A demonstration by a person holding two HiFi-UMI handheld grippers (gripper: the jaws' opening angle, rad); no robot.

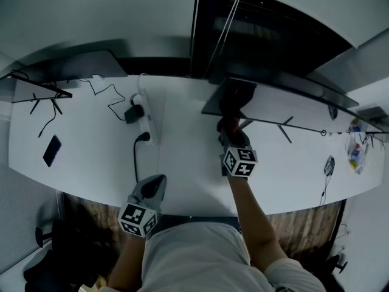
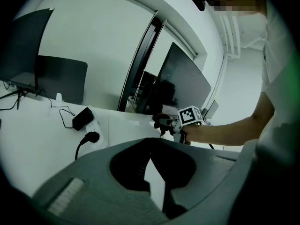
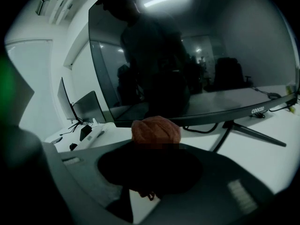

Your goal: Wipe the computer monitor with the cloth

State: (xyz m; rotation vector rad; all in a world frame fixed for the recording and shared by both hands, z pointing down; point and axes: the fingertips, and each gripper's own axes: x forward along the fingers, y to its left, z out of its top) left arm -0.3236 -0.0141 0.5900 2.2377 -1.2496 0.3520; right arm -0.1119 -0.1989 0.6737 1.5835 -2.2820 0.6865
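A wide dark monitor (image 3: 197, 55) stands on the white desk (image 1: 188, 163); from the head view I see its top edge (image 1: 285, 93). My right gripper (image 1: 230, 132) is shut on a bunched reddish-brown cloth (image 3: 155, 129), held just in front of the screen's lower left part. Whether the cloth touches the glass is unclear. The cloth (image 1: 228, 125) shows as a dark red lump ahead of the marker cube. My left gripper (image 1: 153, 188) hovers at the desk's front edge, jaws together and holding nothing. In the left gripper view the right gripper (image 2: 164, 123) is seen ahead, near the monitor (image 2: 183, 81).
A white power strip (image 1: 146, 119) with a black plug and adapter (image 1: 132, 113) lies left of the monitor. A dark phone (image 1: 51, 150) rests at far left. A second monitor (image 1: 67, 66) stands at back left. The monitor's stand legs (image 1: 285, 128) spread rightward; small items (image 1: 355, 149) sit far right.
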